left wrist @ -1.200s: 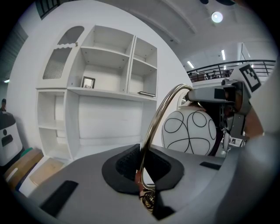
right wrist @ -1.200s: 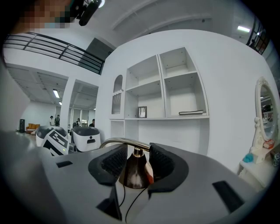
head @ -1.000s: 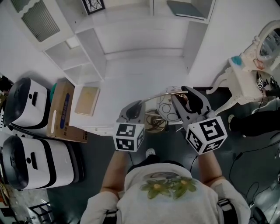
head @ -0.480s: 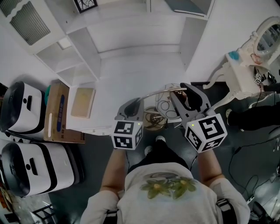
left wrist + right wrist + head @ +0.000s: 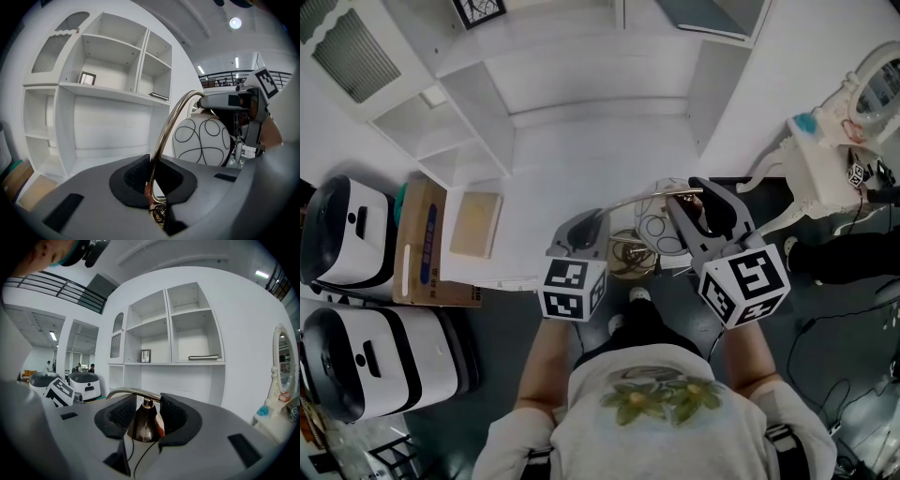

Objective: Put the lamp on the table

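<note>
The lamp has a curved brass arm (image 5: 642,198), a white globe shade (image 5: 659,231) with black loops and a round base (image 5: 628,260). It is held off the floor in front of the white shelf unit's desk surface (image 5: 600,141). My left gripper (image 5: 587,232) is shut on the lower arm (image 5: 164,136), with the globe (image 5: 201,140) beyond it. My right gripper (image 5: 703,211) is shut on the copper cap (image 5: 144,423) where the arm (image 5: 131,392) meets the shade. The right gripper (image 5: 248,101) also shows in the left gripper view.
A cardboard box (image 5: 422,244) and two white machines (image 5: 347,234) (image 5: 375,356) stand on the left. A tan board (image 5: 475,223) lies beside the box. A white dressing table with a mirror (image 5: 834,169) is at the right. Shelves hold a picture frame (image 5: 478,9) and a book (image 5: 708,19).
Both grippers keep the same hold on the lamp. The head view has drifted a little, so the shelves sit slightly differently, and a shoe has shifted under the lamp.
</note>
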`<act>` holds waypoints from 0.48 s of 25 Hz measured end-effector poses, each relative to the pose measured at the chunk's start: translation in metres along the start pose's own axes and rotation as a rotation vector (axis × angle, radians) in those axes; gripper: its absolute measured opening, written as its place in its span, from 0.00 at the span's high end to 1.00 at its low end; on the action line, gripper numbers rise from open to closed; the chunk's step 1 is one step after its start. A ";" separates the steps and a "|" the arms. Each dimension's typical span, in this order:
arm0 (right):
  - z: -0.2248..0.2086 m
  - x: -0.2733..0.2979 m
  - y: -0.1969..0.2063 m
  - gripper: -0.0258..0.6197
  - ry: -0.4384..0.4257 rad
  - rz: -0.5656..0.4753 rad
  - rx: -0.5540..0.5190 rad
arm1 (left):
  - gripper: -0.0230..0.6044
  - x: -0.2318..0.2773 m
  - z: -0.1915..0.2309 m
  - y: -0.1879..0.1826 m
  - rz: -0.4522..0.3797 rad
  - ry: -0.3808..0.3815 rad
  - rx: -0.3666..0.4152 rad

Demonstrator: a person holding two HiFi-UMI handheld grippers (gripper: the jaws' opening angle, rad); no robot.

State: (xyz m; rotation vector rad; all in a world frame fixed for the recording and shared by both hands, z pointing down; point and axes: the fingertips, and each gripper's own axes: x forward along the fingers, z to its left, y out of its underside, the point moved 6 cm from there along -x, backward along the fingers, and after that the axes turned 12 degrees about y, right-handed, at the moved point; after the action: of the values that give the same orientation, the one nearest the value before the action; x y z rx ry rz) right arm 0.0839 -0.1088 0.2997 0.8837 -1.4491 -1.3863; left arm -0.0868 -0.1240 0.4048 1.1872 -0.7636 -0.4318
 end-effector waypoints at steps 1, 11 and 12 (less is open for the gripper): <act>-0.002 0.002 -0.001 0.69 -0.001 -0.001 0.000 | 0.90 0.002 0.001 -0.002 -0.001 -0.002 0.001; -0.018 0.027 -0.011 0.69 -0.007 -0.012 -0.019 | 0.90 0.025 0.013 -0.018 -0.014 -0.008 -0.003; -0.019 0.029 -0.012 0.69 -0.007 -0.013 -0.019 | 0.90 0.027 0.014 -0.020 -0.015 -0.008 -0.003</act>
State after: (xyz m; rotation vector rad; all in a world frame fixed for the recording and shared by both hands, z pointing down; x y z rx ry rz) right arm 0.0916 -0.1439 0.2905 0.8785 -1.4354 -1.4120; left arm -0.0771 -0.1580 0.3970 1.1892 -0.7610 -0.4498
